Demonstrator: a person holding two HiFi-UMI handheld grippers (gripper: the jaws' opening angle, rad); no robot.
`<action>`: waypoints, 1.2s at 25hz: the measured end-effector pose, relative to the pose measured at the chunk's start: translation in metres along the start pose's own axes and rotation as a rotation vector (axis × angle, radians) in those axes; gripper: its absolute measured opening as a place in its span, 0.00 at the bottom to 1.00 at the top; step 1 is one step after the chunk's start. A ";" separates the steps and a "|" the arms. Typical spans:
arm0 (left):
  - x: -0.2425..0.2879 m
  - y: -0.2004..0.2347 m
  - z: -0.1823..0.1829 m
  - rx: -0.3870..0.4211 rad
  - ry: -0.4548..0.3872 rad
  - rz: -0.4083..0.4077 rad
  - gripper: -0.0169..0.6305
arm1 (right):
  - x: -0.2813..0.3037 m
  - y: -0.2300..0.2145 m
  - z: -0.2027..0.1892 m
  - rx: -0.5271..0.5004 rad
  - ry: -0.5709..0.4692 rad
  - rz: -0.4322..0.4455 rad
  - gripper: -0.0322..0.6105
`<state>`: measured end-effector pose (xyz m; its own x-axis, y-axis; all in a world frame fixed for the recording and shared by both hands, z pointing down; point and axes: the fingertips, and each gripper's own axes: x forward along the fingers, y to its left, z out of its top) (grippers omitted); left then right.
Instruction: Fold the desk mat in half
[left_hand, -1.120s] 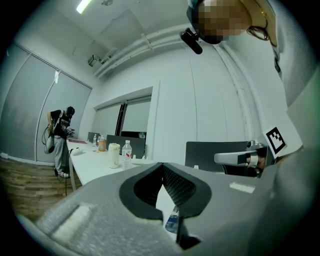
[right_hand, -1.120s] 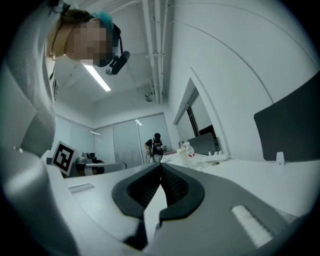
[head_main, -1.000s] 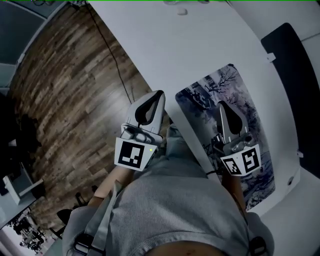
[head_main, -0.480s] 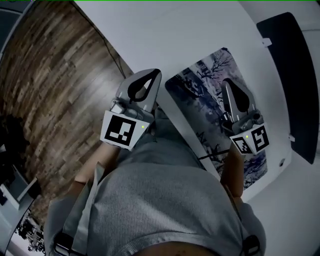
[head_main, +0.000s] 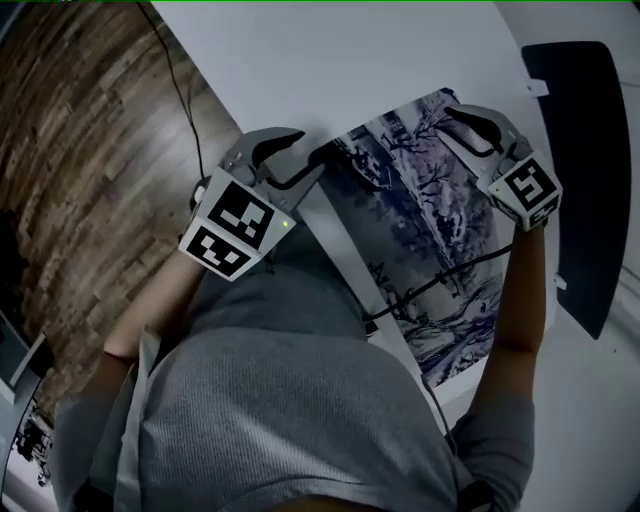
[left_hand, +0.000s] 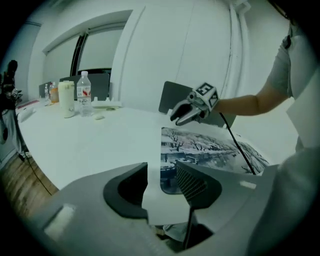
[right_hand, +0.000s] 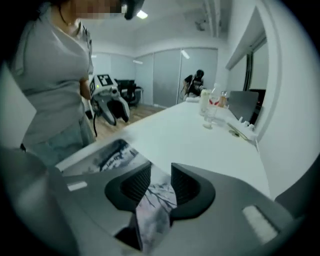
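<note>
Setting up the grasp: left gripper (head_main: 308, 152) at one desk mat (head_main: 420, 230) corner, right gripper (head_main: 447, 122) straddling the other, both jaws just opened, gripping nothing; next, clamp both and lift over.

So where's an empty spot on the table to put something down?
The wide white table beyond the desk mat is bare, right up to the bottle and tall cup at its far end. That far end is crowded with small things. The mat is taken too: a cable runs over it.
</note>
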<state>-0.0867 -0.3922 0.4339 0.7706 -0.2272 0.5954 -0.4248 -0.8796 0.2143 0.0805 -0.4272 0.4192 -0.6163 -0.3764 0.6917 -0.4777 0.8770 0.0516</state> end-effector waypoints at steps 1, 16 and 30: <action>0.004 -0.003 -0.004 0.007 0.030 -0.011 0.30 | 0.003 -0.012 -0.010 -0.029 0.065 0.011 0.25; 0.043 -0.014 -0.046 0.002 0.296 -0.012 0.33 | 0.032 -0.057 -0.083 -0.117 0.454 0.273 0.37; 0.049 -0.011 -0.053 0.046 0.345 0.053 0.22 | 0.033 -0.050 -0.081 -0.148 0.446 0.294 0.27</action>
<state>-0.0691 -0.3718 0.5015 0.5386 -0.1252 0.8332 -0.4322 -0.8899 0.1456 0.1350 -0.4587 0.4979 -0.3699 0.0252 0.9287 -0.2132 0.9707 -0.1112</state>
